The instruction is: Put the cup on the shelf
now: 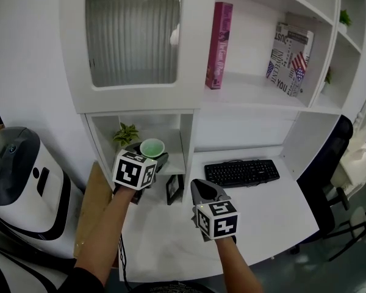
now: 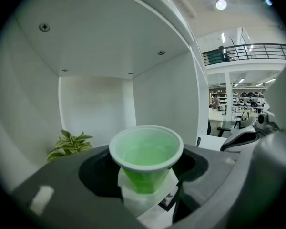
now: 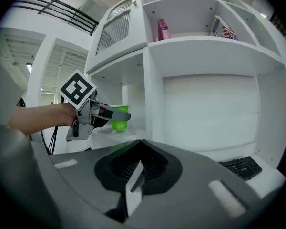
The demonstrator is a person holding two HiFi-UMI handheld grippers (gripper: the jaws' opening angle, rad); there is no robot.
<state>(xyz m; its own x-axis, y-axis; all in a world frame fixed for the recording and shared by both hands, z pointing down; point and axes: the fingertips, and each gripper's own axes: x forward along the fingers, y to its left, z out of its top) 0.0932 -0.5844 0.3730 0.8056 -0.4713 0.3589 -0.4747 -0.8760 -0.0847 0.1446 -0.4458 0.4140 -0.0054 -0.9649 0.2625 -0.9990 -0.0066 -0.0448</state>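
Note:
A green cup with a white rim (image 1: 152, 146) (image 2: 146, 156) stands upright between the jaws of my left gripper (image 1: 154, 157) (image 2: 148, 178), which is shut on its lower body. The cup is inside the low open compartment of the white shelf (image 1: 178, 159), just past its front edge. From the right gripper view the cup (image 3: 118, 118) sits close to the compartment floor; whether it touches is unclear. My right gripper (image 1: 202, 191) (image 3: 136, 175) hangs over the desk to the right, shut with nothing in it.
A small potted plant (image 1: 125, 133) (image 2: 69, 144) stands at the back left of the same compartment. A dark picture frame (image 1: 174, 189) and a black keyboard (image 1: 241, 172) lie on the desk. A pink book (image 1: 219, 44) and a magazine (image 1: 291, 58) stand on the upper shelf.

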